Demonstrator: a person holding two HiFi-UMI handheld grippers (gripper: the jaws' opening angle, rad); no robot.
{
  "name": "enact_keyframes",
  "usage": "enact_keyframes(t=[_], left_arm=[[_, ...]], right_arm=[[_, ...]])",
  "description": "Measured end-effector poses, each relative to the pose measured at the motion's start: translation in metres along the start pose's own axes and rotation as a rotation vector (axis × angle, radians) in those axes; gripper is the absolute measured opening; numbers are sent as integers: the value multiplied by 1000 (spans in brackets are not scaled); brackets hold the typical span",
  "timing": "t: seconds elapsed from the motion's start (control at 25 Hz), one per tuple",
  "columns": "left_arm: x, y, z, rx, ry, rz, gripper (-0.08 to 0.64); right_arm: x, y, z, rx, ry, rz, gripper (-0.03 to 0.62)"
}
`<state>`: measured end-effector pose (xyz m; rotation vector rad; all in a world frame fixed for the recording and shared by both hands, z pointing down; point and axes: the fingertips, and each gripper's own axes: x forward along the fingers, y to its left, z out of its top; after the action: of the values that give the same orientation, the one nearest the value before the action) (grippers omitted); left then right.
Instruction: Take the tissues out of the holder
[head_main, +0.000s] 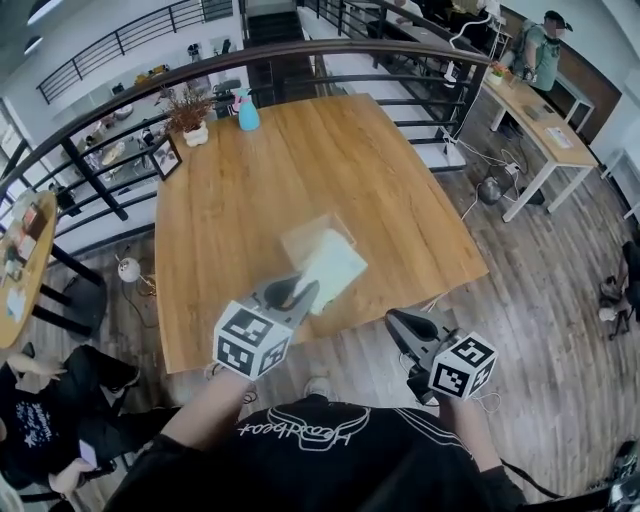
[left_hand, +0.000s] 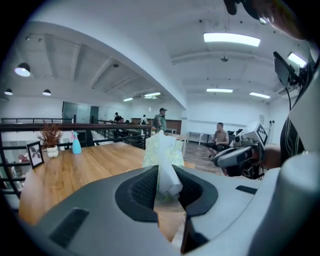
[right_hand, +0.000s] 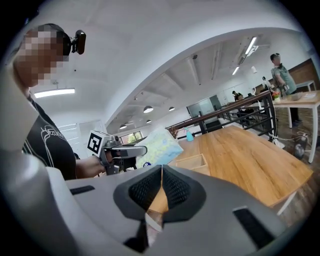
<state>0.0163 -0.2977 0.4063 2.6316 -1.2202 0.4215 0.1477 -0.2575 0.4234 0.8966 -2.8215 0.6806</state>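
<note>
Clearly the left hand-held gripper (head_main: 298, 291) is clamped on the tissue pack (head_main: 332, 270): in the left gripper view its two dark pads pinch the near end of the pack (left_hand: 162, 150), which stands up between them and fans out beyond. The person's bare left forearm reaches forward from the lower left of the head view. That gripper tilts slightly downward over the near part of the table (head_main: 300, 160).

From the right gripper view, the pack (right_hand: 159, 146) hangs in the air off the left hand-held gripper (right_hand: 131, 149). It sits above and just beside the open wooden holder (right_hand: 194, 163), seemingly clear of its rim. In the head view the holder (head_main: 310, 232) rests on the table, partly covered by the raised pack.

The right hand-held gripper (head_main: 396, 321) is held off the table's near edge, over the wooden floor, with its tip angled toward the table. Its own view shows its jaws pressed together with nothing between them (right_hand: 161, 172). The two grippers are well apart, the right one lying lower in the head view.
</note>
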Motion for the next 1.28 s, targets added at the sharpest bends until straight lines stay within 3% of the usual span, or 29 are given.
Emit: enact_keyframes(t=[0.28,0.72,1.28], left_arm=[[-47,-79,-3,-19,-57,-26,83],[-123,-202,-41,-40,-88,-9,81],[-171,-305,-60,-51,-92,35,80]], right_arm=[[-63,35,-11,-30,-44,-3,17],[-161,107,-60,-57,-67,33,17],[-253,153,-99,-69,-53,61,17]])
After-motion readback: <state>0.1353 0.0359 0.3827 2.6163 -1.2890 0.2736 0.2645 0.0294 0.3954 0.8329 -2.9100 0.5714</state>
